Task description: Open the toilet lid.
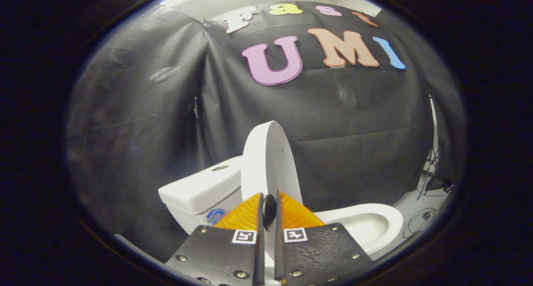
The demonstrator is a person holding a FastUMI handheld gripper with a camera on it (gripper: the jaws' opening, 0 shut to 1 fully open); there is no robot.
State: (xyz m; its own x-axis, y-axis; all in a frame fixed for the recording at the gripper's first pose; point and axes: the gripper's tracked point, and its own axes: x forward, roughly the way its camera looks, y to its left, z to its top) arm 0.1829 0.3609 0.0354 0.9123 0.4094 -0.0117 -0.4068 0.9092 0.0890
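Gripper [268, 202] was nearly closed, its 2 fingers pinching the edge of the lid [268, 161] with only a narrow slit between them, a dark bumper on the lid sitting in that slit. Lid stood raised, close to upright, over the bowl [366, 223], with the tank [200, 188] just behind it. Cables [424, 217] lay on the floor beyond the bowl.

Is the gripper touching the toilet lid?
Touching. In the gripper view, the gripper is shut on the raised toilet lid; both fingers press its edge, no gap.
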